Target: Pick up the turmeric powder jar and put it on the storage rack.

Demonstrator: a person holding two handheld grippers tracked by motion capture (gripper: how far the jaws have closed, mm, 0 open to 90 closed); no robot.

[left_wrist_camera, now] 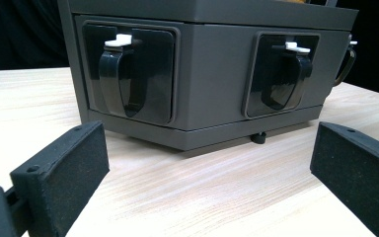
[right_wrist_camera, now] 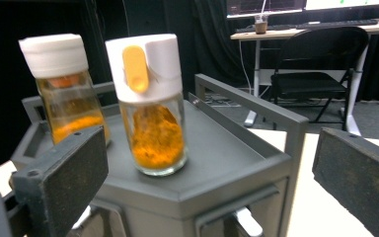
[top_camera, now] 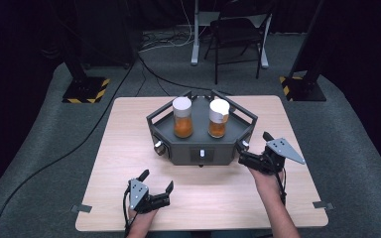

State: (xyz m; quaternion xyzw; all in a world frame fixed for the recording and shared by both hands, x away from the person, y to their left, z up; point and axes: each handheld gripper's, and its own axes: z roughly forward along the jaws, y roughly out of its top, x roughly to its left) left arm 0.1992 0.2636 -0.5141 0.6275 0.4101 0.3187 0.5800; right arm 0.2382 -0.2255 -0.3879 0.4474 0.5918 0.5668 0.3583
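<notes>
- Left tool [top_camera: 156,181] sitting low near front edge of table [top_camera: 119,148], held in person's left hand [top_camera: 141,214]; jaws spread wide, gripping nothing. Left gripper view: both black jaws apart w/ bare wood between them.
- Right tool [top_camera: 254,148] hovering at front-right corner of grey rack [top_camera: 201,148], held by right hand [top_camera: 267,177]; jaws standing apart, nothing between them. Grey three-cornered plate [top_camera: 285,149] riding on top of it.
- Grey rack sitting mid-table, hexagon-ish w/ raised rail around a flat top. Left gripper view facing its front panels: two black clip handles [left_wrist_camera: 123,74] in recesses, each w/ small white tab on top; a small foot under the base.
- Two glass spice jars standing upright on rack top, side by side, not touching. Left jar [top_camera: 182,117] w/ plain white cap, orange powder in lower part. Right jar [top_camera: 218,118] w/ white flip cap, orange powder; right gripper view showing an orange tab [right_wrist_camera: 135,68] on that cap, jar nearer the cam.
- Beyond table: grey carpet floor, black folding chair [top_camera: 238,34], cables, two black stands w/ yellow-black striped bases [top_camera: 87,90].
</notes>
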